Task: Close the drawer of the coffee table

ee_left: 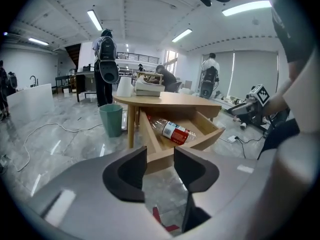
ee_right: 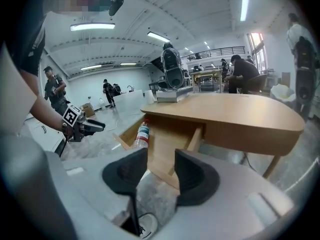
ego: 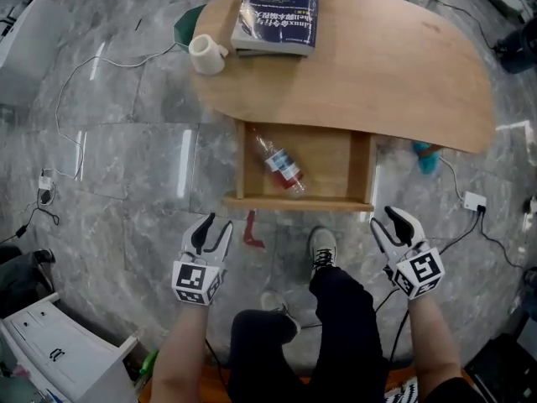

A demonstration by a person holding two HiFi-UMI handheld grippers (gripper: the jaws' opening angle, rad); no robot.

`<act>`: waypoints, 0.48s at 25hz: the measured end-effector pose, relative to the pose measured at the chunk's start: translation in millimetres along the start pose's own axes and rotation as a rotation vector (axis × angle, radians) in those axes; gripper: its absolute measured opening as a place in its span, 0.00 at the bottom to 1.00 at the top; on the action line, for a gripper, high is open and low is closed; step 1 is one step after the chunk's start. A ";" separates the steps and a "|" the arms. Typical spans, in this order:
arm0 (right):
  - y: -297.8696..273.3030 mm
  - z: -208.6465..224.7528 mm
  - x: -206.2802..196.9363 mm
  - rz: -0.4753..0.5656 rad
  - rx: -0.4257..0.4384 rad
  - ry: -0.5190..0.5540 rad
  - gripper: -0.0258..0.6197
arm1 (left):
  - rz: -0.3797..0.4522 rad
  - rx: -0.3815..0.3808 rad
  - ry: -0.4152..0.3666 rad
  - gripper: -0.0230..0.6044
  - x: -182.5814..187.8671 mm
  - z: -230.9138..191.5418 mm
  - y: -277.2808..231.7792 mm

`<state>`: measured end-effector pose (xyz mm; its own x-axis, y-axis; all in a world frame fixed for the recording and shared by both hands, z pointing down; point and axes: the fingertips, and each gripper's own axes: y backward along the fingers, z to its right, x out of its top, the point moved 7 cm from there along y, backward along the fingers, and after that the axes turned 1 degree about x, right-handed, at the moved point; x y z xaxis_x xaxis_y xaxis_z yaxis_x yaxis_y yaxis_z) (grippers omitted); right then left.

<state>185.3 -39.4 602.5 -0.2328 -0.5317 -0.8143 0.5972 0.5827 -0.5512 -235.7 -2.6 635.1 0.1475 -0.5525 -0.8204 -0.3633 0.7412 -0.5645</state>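
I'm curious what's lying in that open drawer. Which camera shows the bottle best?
The head view: it looks straight down into the drawer, so the whole bottle shows, lying diagonally. The left gripper view shows it from the side, inside the drawer; the right gripper view shows only part of it.

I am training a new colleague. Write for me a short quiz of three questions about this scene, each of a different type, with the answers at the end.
1. True or false: the drawer of the coffee table is already shut.
2. What lies inside the drawer? A) a book B) a plastic bottle C) a mug
3. Fill in: the jaws of the left gripper and the right gripper stand ____, with nothing between them.

Key
1. False: the drawer is pulled out.
2. B: the plastic bottle lies on its side in the drawer; the book and the mug are on the tabletop.
3. Open: both grippers are in front of the drawer and do not touch it.
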 end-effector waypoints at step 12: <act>-52.0 36.0 -116.9 -0.009 -0.045 0.057 0.33 | 0.128 -0.017 -0.067 0.41 -81.8 -22.2 -64.2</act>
<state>209.1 -29.7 732.9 -0.2822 -0.5021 -0.8175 0.5599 0.6057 -0.5653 -244.8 -13.4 740.5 0.1594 -0.4268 -0.8902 -0.3987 0.7971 -0.4535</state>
